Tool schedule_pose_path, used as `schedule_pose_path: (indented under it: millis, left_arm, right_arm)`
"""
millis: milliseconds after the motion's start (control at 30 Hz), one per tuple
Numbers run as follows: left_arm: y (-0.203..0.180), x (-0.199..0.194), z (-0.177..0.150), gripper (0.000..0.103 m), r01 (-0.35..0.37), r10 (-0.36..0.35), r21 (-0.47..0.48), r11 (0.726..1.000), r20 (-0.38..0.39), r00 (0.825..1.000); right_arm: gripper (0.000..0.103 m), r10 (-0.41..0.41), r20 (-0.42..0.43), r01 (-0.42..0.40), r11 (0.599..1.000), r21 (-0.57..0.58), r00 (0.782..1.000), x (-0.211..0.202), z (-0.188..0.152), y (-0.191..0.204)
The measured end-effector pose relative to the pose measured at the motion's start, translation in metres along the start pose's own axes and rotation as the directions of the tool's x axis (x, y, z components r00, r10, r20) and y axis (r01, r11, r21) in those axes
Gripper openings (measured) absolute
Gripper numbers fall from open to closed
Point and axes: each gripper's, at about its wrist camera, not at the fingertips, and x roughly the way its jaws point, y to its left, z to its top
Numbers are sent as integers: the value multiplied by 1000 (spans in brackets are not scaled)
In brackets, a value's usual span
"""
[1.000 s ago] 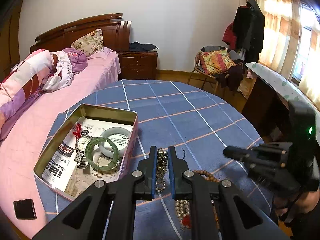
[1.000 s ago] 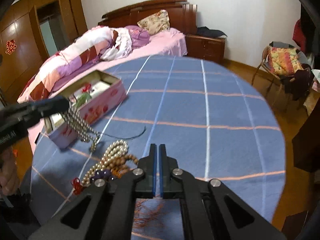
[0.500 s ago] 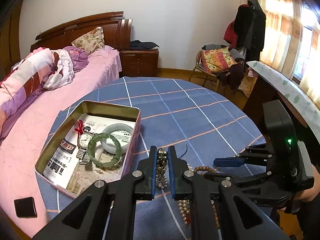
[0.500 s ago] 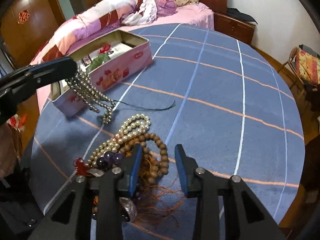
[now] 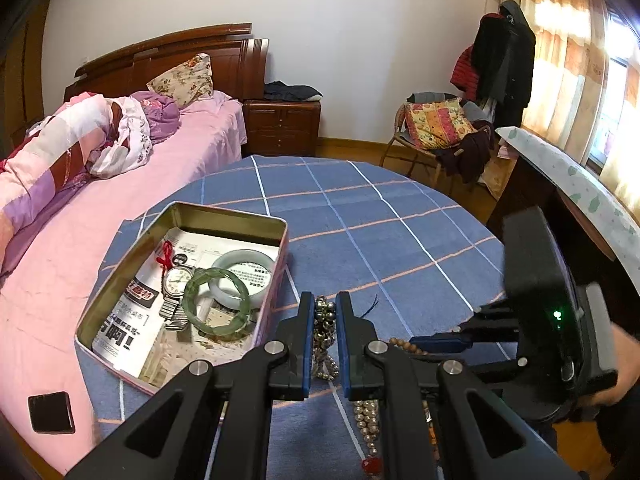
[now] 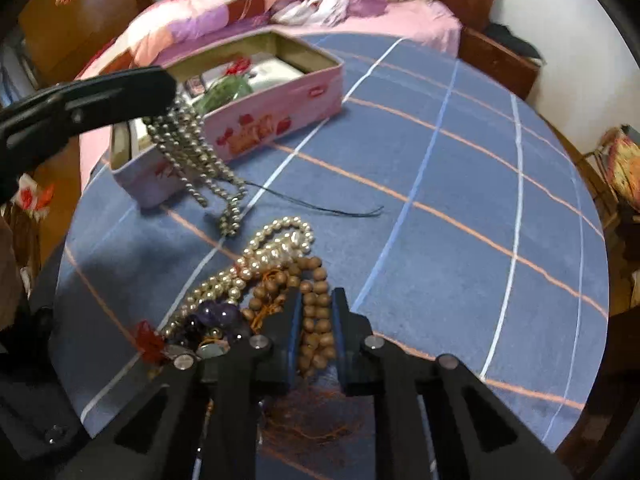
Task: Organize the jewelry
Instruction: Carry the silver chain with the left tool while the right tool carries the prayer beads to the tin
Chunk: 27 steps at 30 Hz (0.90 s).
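Note:
My left gripper [image 5: 321, 312] is shut on a silver bead necklace [image 5: 325, 336], which hangs from it above the table beside the pink tin box [image 5: 280, 240]; the necklace also shows in the right wrist view [image 6: 192, 152] with its lower end touching the cloth. The tin [image 6: 280, 116] holds a green bangle [image 5: 216, 300], a pale bangle [image 5: 248, 276] and a wristwatch [image 5: 176, 280]. My right gripper [image 6: 314, 304] stands with its jaws around a wooden bead bracelet [image 6: 316, 320], close on both sides. A pearl necklace [image 6: 276, 240] and purple beads [image 6: 216, 316] lie next to it.
The round table has a blue checked cloth [image 6: 460, 200]. A thin dark cord [image 6: 320, 206] lies on it. A bed [image 5: 120, 184] is left of the table, a chair with clothes [image 5: 440, 128] behind it. A small black square [image 5: 51, 412] lies on the bed edge.
My right gripper opened, dropped toward the jewelry pile and now has its jaws narrowed around the wooden bead bracelet. My left gripper still holds the silver necklace, nearly in place.

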Motion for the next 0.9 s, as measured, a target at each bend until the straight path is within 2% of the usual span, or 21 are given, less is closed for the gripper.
schedule_pose_path:
  millis: [200,433,667,900]
  left_arm:
    - [3,-8,6,9,-3,3,-6,1000,23,1000]
    - [-2,-18,14,9,-4,4,12,1000,51,999]
    - [7,-34,34,9,-30,26,39,999,105,994]
    - [32,-52,58,9,-98,88,48,994,166,982]
  right_arm:
    - [16,-54,154,38,994,104,987,-32,-5,-17]
    - [16,-170,309,137,982,128,936,-93,4,-18]
    - [16,-191,362,161,981,111,913,-112,26,-15]
    - [16,-171,417,152,985,78,893,-124,60,4]
